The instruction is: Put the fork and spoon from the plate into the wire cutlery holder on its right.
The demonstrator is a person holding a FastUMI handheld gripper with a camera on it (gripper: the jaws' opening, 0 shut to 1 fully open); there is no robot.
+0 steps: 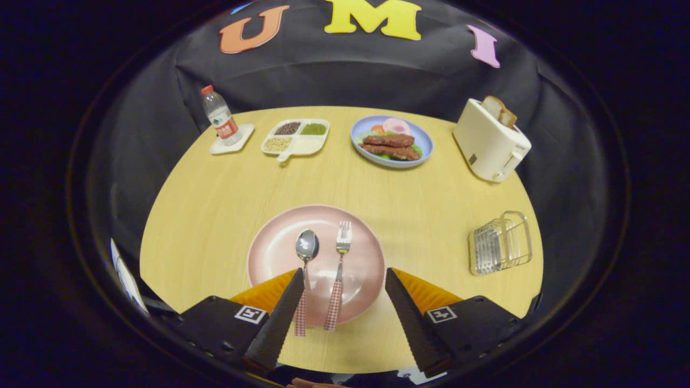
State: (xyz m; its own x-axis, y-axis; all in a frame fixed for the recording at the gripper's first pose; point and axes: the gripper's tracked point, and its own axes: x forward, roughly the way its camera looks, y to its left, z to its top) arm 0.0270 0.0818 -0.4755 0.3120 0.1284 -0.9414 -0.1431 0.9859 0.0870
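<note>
The gripper hangs over the near edge of the desk with its fingers spread wide and nothing between them but the handles of the two utensils. Neither finger presses on anything. The step in hand looks like the first pickup, and the task seems not yet begun, since both pieces lie on the plate.

To do it well, pick one piece and centre the fingers on its handle alone. The spoon and fork lie side by side, close together, so a wide closing could catch both or shove one aside. The handle ends overhang the plate's near rim, which probably gives the fingers room to get under and around.

The spoon lies to the left, bowl pointing away, and the fork to its right, tines pointing away. Both have shiny metal heads and red-checked handles. They rest on a round pink plate.

Farther off to the right, well apart from the plate, stands the wire cutlery holder, its thin bars looking empty. The carry will probably need the piece tipped handle-up or handle-down to drop between the wires.
</note>
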